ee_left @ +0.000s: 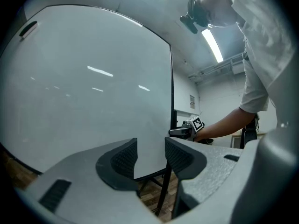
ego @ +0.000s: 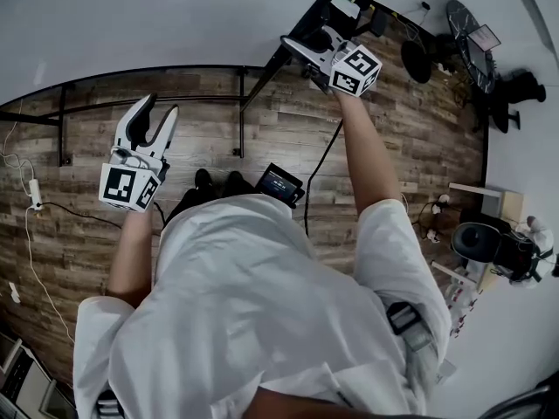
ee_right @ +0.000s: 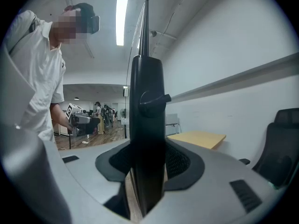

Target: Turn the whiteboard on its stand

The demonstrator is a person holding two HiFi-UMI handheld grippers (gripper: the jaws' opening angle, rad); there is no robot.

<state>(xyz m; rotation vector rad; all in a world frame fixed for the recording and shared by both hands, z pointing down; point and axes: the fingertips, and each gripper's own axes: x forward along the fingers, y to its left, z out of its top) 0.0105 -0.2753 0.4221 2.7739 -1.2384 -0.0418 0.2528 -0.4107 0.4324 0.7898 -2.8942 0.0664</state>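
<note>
The whiteboard (ego: 175, 16) is a large white panel in a black frame; its face fills the left gripper view (ee_left: 84, 87). My right gripper (ego: 306, 49) is shut on the black upright post (ee_right: 147, 125) at the board's side edge. In the right gripper view the post, with a round knob (ee_right: 154, 98), sits pressed between the pads (ee_right: 180, 160). My left gripper (ego: 153, 112) stands open in front of the board's face, and nothing lies between its fingers (ee_left: 124, 160). The right gripper (ee_left: 180, 131) also shows at the board's edge in the left gripper view.
The stand's black base bars (ego: 240, 120) run over the wooden floor below the board. A white cable and power strip (ego: 35, 195) lie at the left. A black device (ego: 279, 184) sits by my feet. An office chair (ego: 489, 243) and a wooden desk (ee_right: 196, 138) stand at the right.
</note>
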